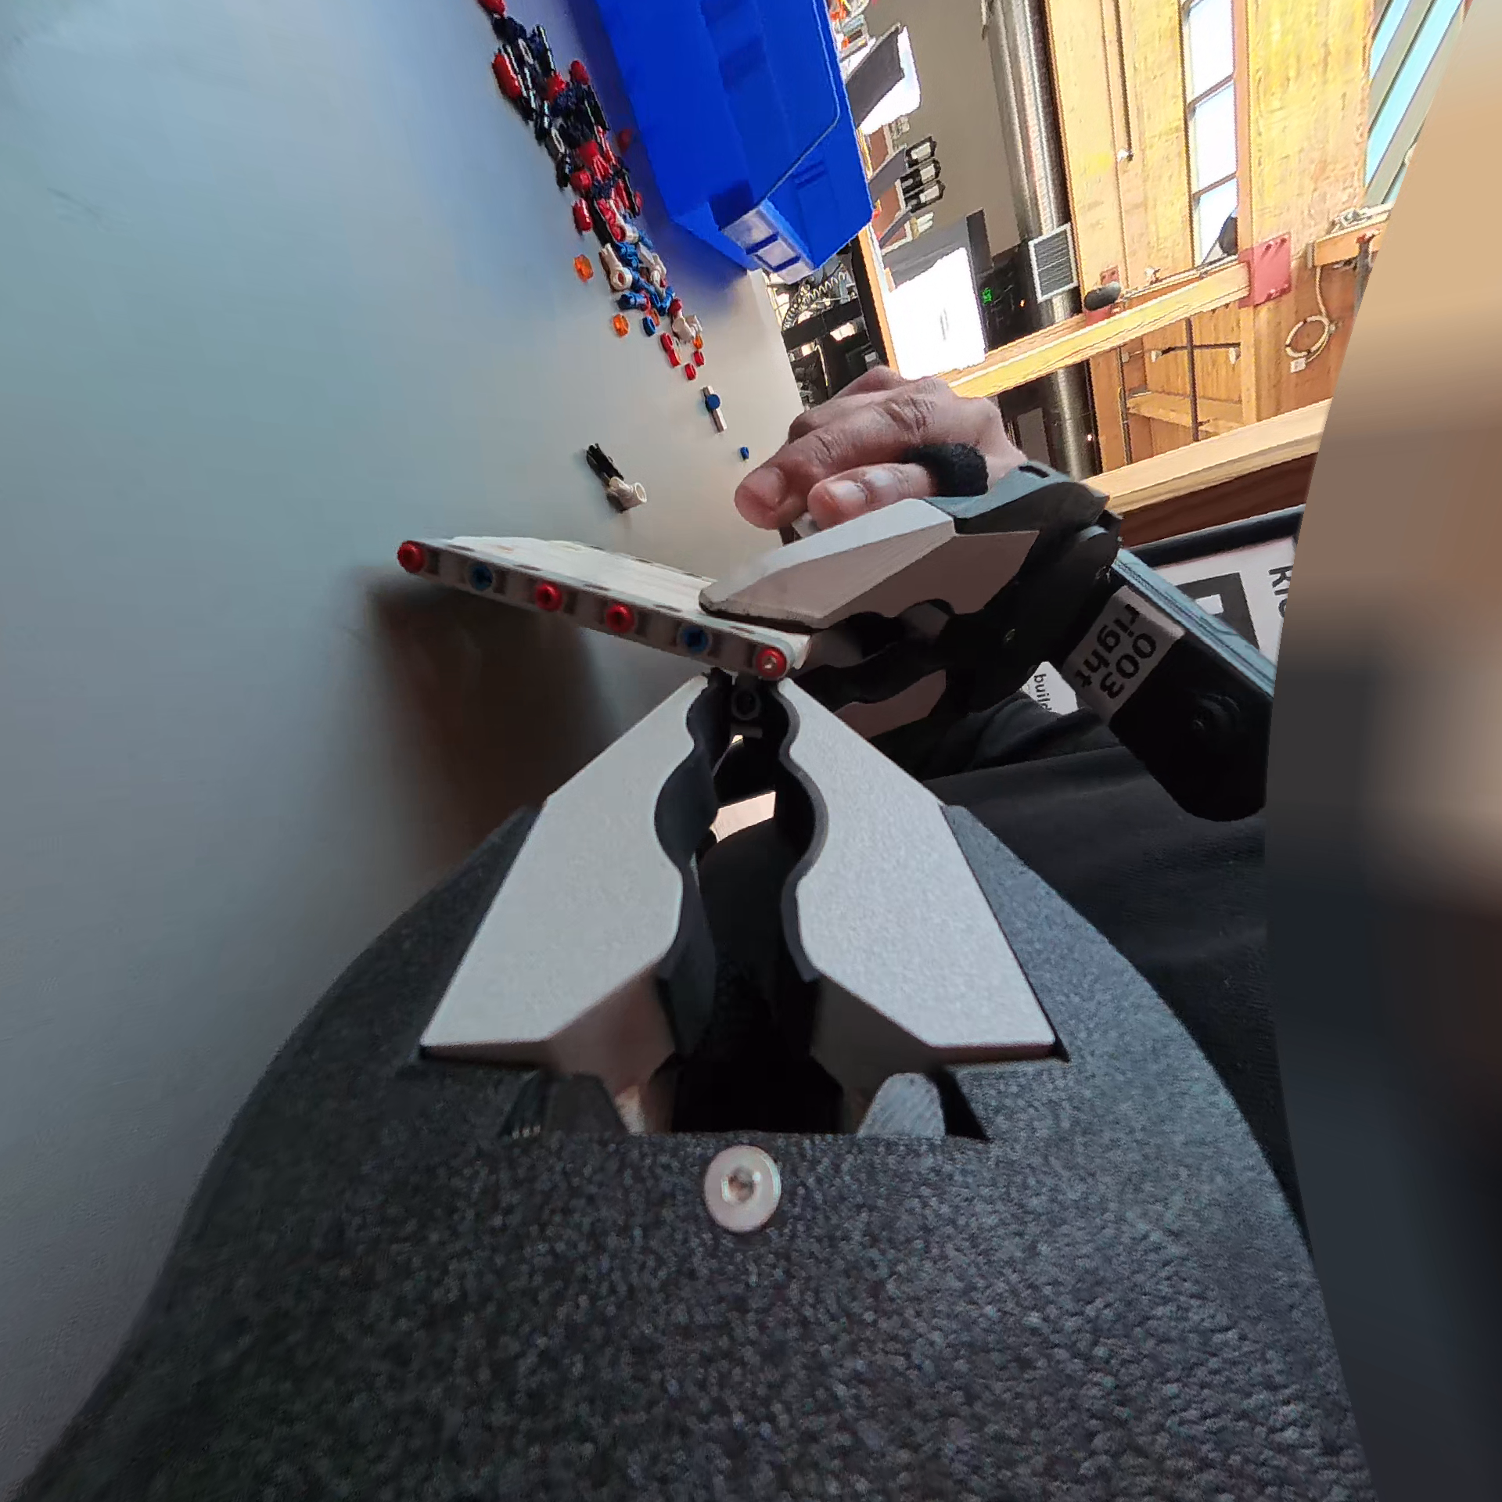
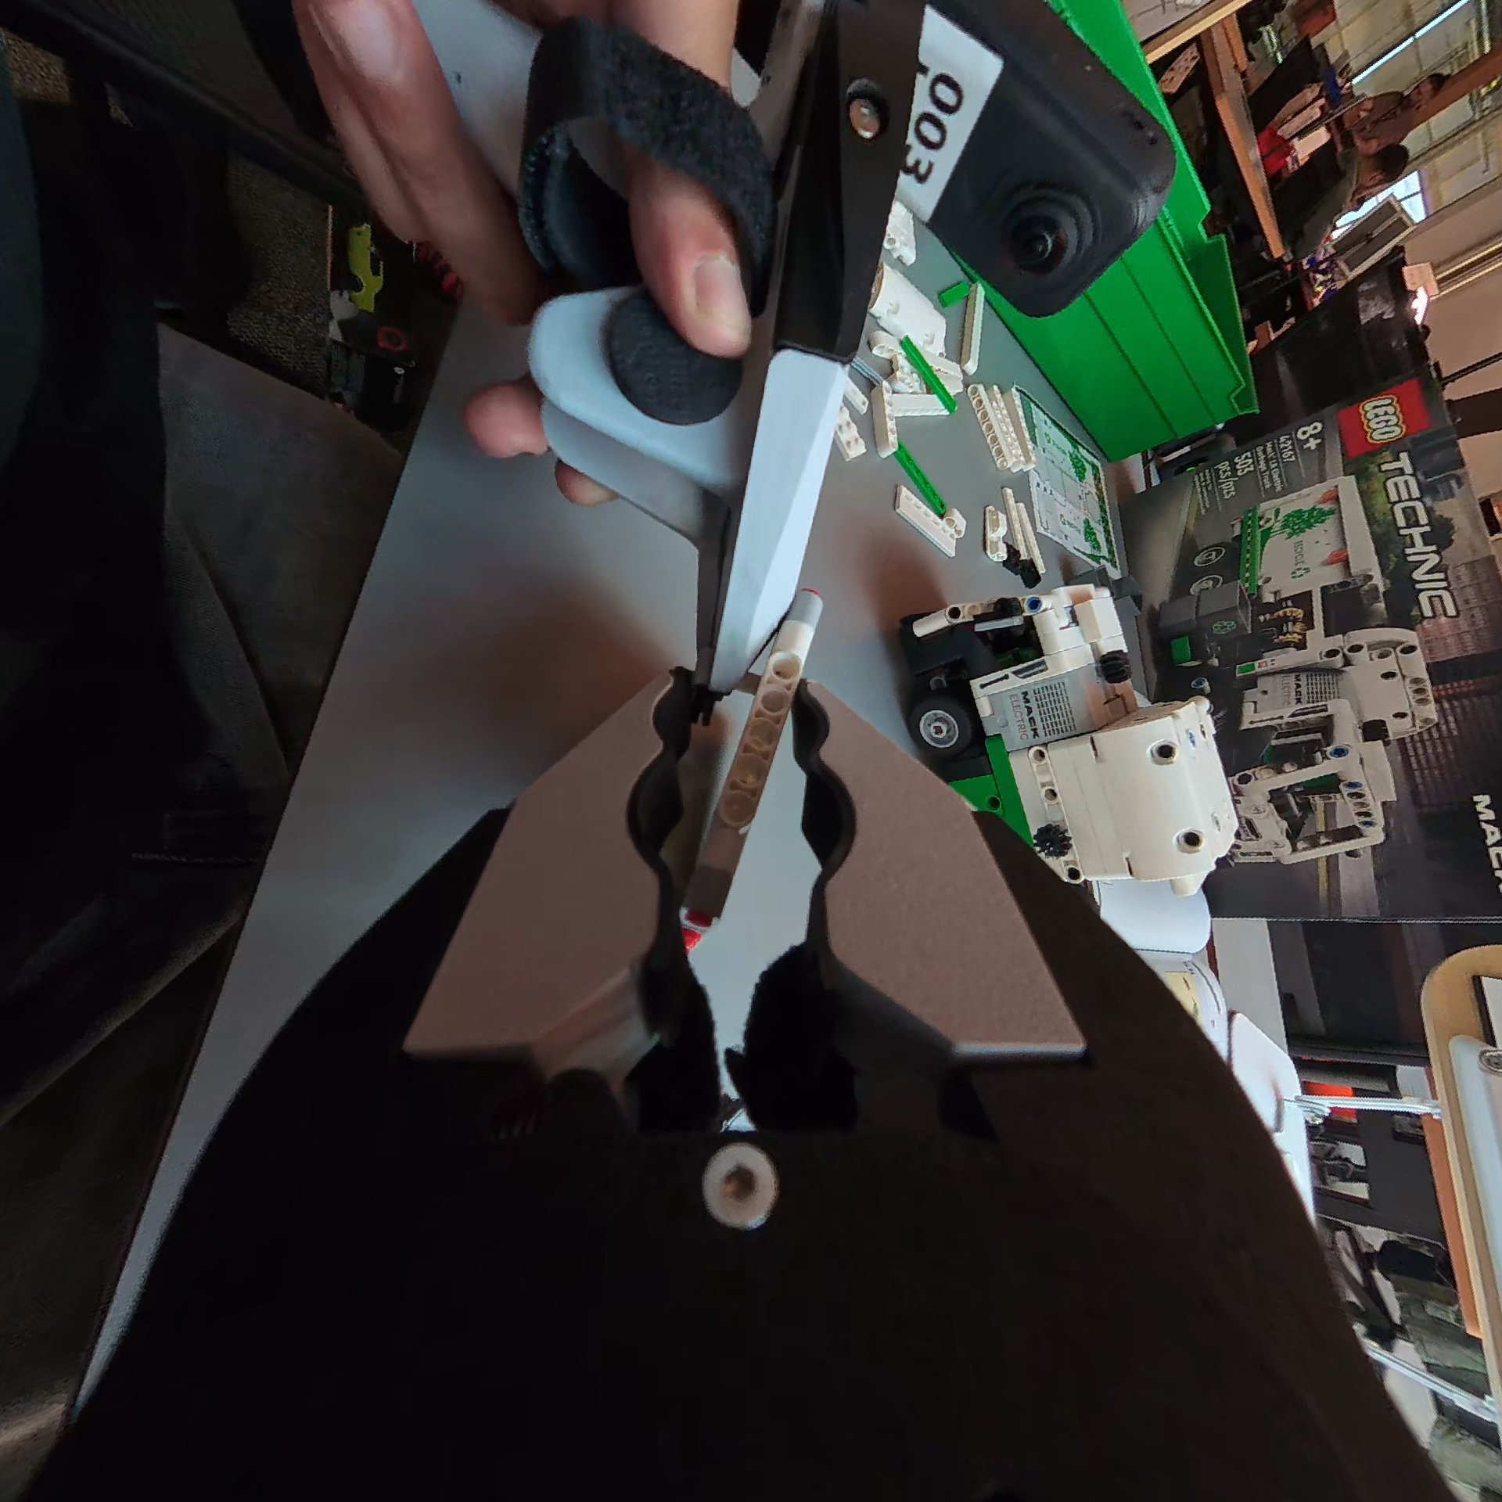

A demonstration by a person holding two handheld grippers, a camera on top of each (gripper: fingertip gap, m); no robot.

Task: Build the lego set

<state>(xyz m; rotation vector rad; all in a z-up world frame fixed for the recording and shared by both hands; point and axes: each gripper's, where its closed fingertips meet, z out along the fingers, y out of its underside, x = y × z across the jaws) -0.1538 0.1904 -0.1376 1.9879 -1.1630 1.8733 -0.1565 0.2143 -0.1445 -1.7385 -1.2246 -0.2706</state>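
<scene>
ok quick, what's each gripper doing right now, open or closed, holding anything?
Left gripper: closed on a small black pin under the white beam.
Right gripper: closed on the white beam.

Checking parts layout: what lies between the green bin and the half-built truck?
Loose white beams, thin green strips and a printed sheet, in the right wrist view.

My grey table [image 1: 244, 406], well cluttered.
On it lay scattered small bricks [image 1: 601, 187], a blue plastic bin [image 1: 731, 122], and a half-built white truck [image 2: 1081, 731].
</scene>
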